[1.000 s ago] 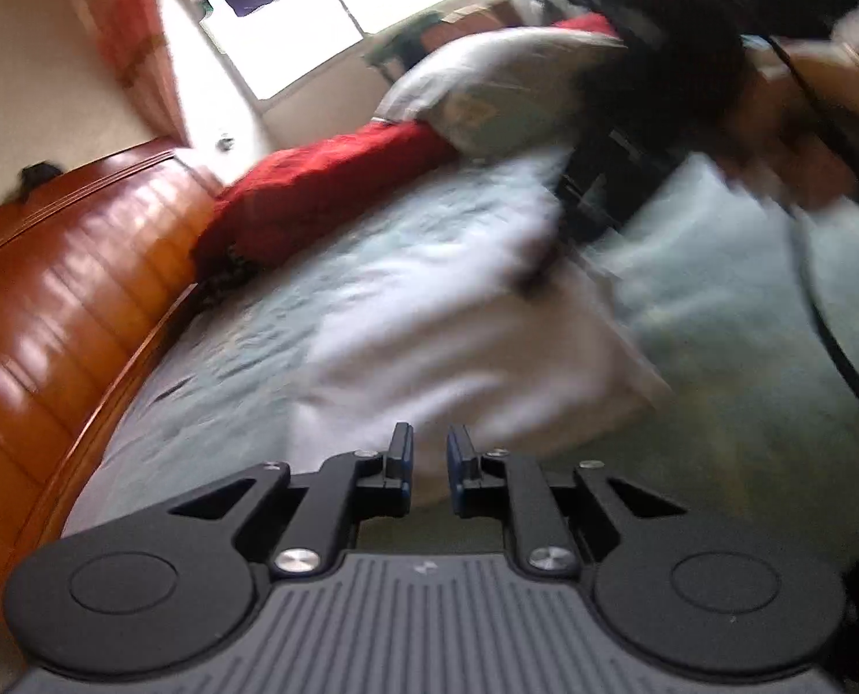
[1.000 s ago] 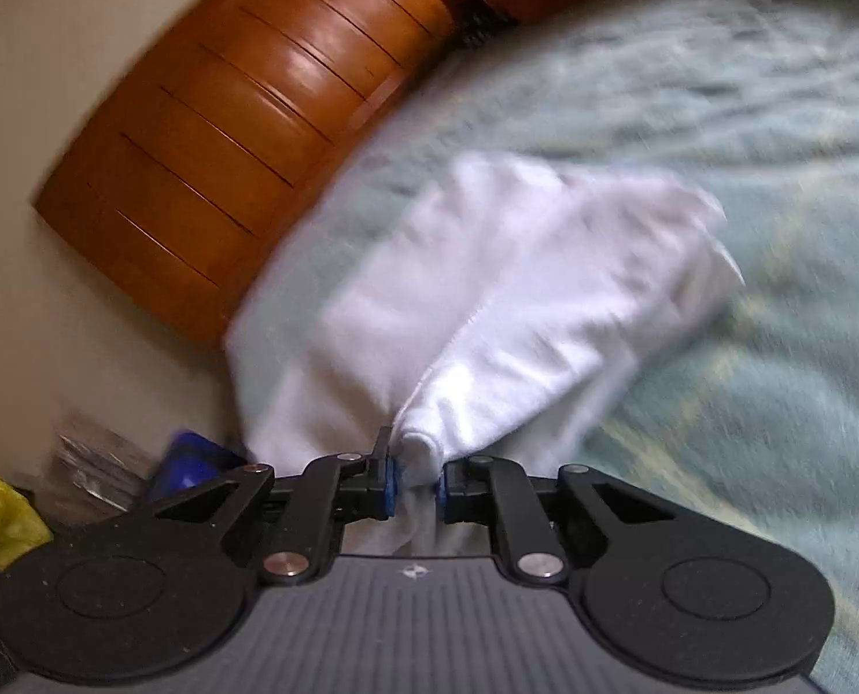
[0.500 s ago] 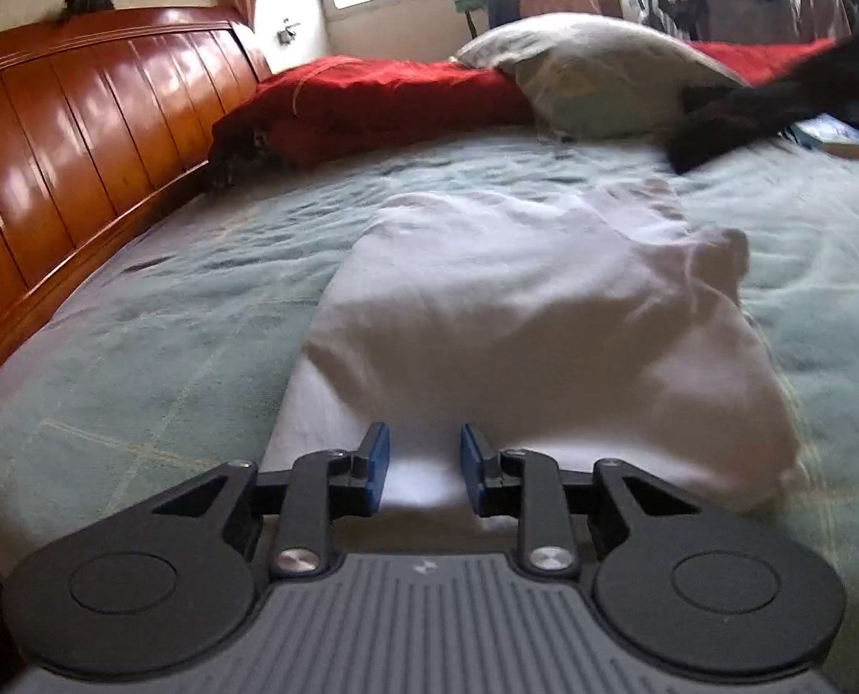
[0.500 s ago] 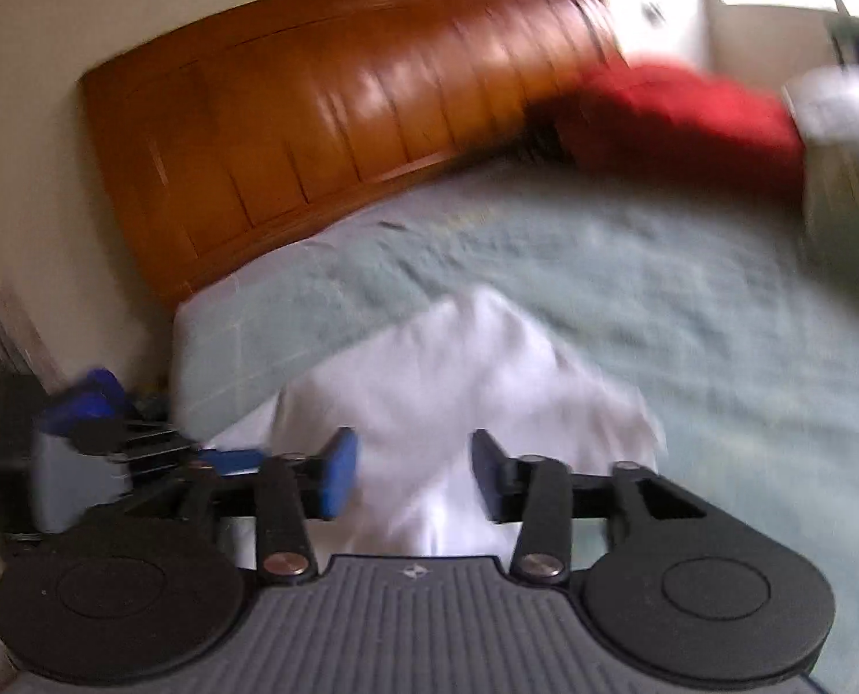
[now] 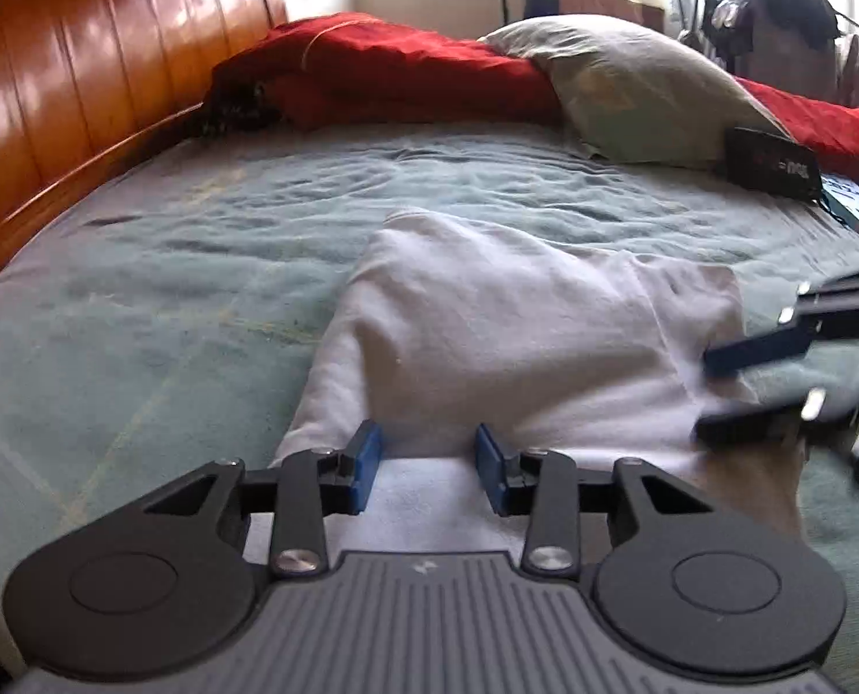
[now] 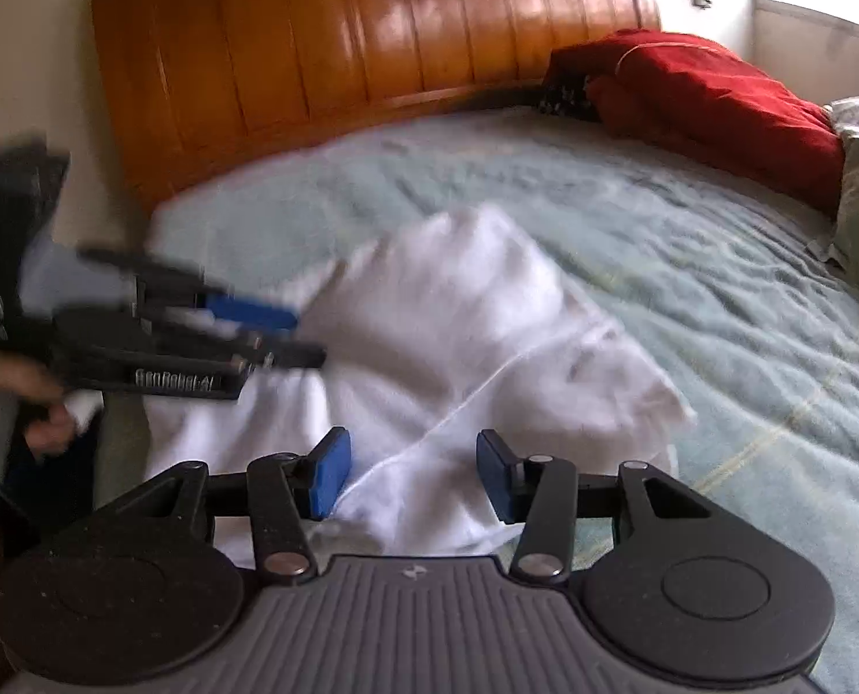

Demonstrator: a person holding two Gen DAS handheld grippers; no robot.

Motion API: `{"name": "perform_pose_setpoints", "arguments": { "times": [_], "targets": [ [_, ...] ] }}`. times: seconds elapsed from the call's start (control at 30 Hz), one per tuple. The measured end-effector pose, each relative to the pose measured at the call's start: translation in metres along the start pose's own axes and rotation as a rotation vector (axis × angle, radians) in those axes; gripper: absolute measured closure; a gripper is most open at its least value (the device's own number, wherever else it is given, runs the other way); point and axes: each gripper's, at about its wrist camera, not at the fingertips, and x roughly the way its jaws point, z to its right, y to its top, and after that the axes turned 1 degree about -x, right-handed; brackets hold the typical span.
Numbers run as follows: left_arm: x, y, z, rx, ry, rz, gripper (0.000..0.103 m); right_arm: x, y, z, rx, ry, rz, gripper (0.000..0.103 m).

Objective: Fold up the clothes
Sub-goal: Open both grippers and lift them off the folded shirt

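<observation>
1. Wooden headboard (image 5: 53, 92) far left; white garment (image 5: 487, 347) lies folded mid-bed on the green bedspread (image 5: 140, 301).
2. Your left gripper (image 5: 428, 471) has just been opening, nothing pinched.
3. Your right gripper (image 6: 413, 474) dropped its earlier pinch, jaws spread: fold released, next fold pending.
</observation>
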Motion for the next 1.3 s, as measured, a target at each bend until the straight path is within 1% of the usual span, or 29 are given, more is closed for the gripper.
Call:
{"name": "perform_pose_setpoints", "arguments": {
  "times": [0.03, 0.07, 0.1, 0.17, 0.2, 0.23, 0.3, 0.37, 0.4, 0.47, 0.57, 0.63, 0.67, 0.7, 0.73, 0.77, 0.8, 0.83, 0.9, 1.0, 1.1, 1.13, 1.17, 1.2, 1.23, 1.3],
  "targets": [
    [0.000, 0.001, 0.004, 0.028, 0.013, -0.010, 0.064, 0.001, 0.007, 0.006, 0.020, -0.002, 0.027, 0.048],
    [-0.001, 0.005, 0.005, 0.033, 0.019, -0.018, 0.064, 0.003, 0.014, 0.012, 0.039, -0.004, 0.053, 0.045],
    [-0.002, 0.010, 0.006, 0.026, 0.023, -0.026, 0.064, 0.010, 0.017, 0.017, 0.048, -0.012, 0.042, 0.045],
    [-0.004, 0.020, 0.007, 0.014, 0.030, -0.041, 0.067, 0.027, 0.012, 0.027, 0.064, -0.033, -0.012, 0.044],
    [-0.006, 0.027, 0.007, 0.009, 0.019, -0.022, 0.070, 0.035, 0.009, 0.032, 0.072, -0.044, -0.040, 0.042],
    [-0.009, 0.034, 0.007, 0.004, 0.002, 0.009, 0.070, 0.034, 0.007, 0.035, 0.086, -0.041, -0.039, 0.042],
    [-0.010, 0.049, 0.009, -0.002, -0.029, 0.058, 0.068, 0.024, 0.007, 0.039, 0.120, -0.024, -0.016, 0.042],
    [0.005, 0.062, 0.016, 0.013, -0.025, 0.076, 0.068, 0.011, 0.007, 0.041, 0.137, -0.019, -0.004, 0.041],
    [0.017, 0.068, 0.019, 0.024, -0.020, 0.076, 0.068, 0.004, 0.006, 0.040, 0.139, -0.019, -0.002, 0.041],
    [0.048, 0.073, 0.020, 0.021, 0.004, 0.038, 0.066, -0.013, -0.001, 0.040, 0.141, -0.019, 0.004, 0.039],
    [0.076, 0.068, 0.012, -0.034, 0.021, 0.025, 0.064, -0.039, -0.016, 0.041, 0.163, -0.017, 0.012, 0.037],
    [0.067, 0.069, 0.011, -0.066, 0.022, 0.025, 0.067, -0.056, -0.026, 0.042, 0.177, -0.006, 0.016, 0.037],
    [0.057, 0.069, 0.013, -0.063, 0.016, 0.025, 0.067, -0.064, -0.030, 0.042, 0.183, -0.003, 0.020, 0.035],
    [0.046, 0.068, 0.016, -0.052, 0.007, 0.026, 0.063, -0.072, -0.034, 0.041, 0.187, -0.001, 0.024, 0.034],
    [0.034, 0.064, 0.019, -0.030, -0.003, 0.027, 0.053, -0.079, -0.038, 0.041, 0.192, 0.001, 0.028, 0.031],
    [0.021, 0.059, 0.024, -0.003, -0.014, 0.028, 0.047, -0.085, -0.042, 0.041, 0.198, 0.002, 0.029, 0.030],
    [0.010, 0.053, 0.029, 0.014, -0.020, 0.027, 0.038, -0.090, -0.046, 0.040, 0.207, 0.003, 0.026, 0.030],
    [0.000, 0.045, 0.034, 0.026, -0.023, 0.026, 0.035, -0.096, -0.051, 0.039, 0.217, 0.001, 0.022, 0.030],
    [-0.013, 0.029, 0.044, 0.044, -0.040, 0.022, 0.035, -0.102, -0.061, 0.037, 0.230, -0.010, 0.011, 0.028],
    [-0.007, 0.008, 0.054, 0.034, -0.029, -0.017, 0.034, -0.110, -0.074, 0.035, 0.270, -0.030, -0.010, 0.028],
    [-0.017, 0.007, 0.060, 0.012, -0.015, -0.009, 0.034, -0.122, -0.084, 0.033, 0.309, -0.041, -0.021, 0.028],
    [-0.026, 0.008, 0.063, 0.008, -0.019, 0.009, 0.032, -0.128, -0.088, 0.031, 0.312, -0.050, -0.019, 0.027],
    [-0.034, 0.008, 0.066, 0.004, -0.033, 0.034, 0.029, -0.135, -0.091, 0.028, 0.312, -0.063, -0.015, 0.024],
    [-0.039, 0.006, 0.070, 0.002, -0.051, 0.054, 0.018, -0.141, -0.095, 0.026, 0.311, -0.075, -0.011, 0.022],
    [-0.041, 0.003, 0.074, 0.006, -0.060, 0.052, 0.012, -0.146, -0.099, 0.023, 0.318, -0.088, -0.008, 0.020],
    [-0.031, -0.004, 0.085, 0.035, -0.046, -0.008, 0.012, -0.152, -0.106, 0.020, 0.340, -0.086, -0.006, 0.019]
  ]
}}
